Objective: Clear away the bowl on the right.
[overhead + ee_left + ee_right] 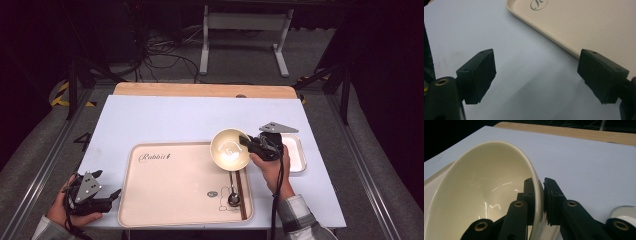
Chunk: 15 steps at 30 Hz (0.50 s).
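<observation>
My table (165, 117) is white-covered; on it lie a beige tray (170, 185) and, right of that, a small white dish (298, 155)

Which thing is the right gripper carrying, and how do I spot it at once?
Start at the large beige rectangular tray on the white table. Above its far right corner, the right gripper holds a glossy cream round bowl by its rim. It is tilted and lifted, unlike the spoon and chopsticks lying flat on the tray.

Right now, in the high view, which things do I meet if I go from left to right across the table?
left gripper → beige tray → cream bowl → right gripper → white dish. The spoon and chopsticks lie under the bowl's span, so I leave them out.
</observation>
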{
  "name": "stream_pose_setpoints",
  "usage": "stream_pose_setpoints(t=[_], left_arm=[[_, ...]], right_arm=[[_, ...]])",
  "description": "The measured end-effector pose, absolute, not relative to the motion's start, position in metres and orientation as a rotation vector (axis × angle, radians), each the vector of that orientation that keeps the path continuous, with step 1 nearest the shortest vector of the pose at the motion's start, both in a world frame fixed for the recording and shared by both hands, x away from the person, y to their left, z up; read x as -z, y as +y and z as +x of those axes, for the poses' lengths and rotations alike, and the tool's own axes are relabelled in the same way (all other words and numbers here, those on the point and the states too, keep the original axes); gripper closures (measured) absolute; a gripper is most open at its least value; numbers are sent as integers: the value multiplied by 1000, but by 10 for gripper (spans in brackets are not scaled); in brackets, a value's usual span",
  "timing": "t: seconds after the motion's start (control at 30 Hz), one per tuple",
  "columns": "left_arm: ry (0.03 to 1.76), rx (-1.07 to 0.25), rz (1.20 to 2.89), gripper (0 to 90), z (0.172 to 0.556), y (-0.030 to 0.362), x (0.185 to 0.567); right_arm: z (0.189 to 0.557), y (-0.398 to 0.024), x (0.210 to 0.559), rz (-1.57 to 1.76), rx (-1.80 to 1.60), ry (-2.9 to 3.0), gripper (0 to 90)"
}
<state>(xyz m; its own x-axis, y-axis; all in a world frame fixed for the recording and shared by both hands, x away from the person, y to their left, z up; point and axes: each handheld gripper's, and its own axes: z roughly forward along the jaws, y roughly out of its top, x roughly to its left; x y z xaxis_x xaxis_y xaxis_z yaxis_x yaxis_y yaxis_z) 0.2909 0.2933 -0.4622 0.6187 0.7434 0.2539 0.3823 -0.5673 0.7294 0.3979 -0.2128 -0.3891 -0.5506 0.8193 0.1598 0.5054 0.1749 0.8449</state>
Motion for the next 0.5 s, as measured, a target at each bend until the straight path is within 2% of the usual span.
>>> stream_pose_setpoints(t=[0.5], left_arm=[[874,-718,2194,167,290,292,462]], right_arm=[[420,-170,412,1249,-1249,2259,798]])
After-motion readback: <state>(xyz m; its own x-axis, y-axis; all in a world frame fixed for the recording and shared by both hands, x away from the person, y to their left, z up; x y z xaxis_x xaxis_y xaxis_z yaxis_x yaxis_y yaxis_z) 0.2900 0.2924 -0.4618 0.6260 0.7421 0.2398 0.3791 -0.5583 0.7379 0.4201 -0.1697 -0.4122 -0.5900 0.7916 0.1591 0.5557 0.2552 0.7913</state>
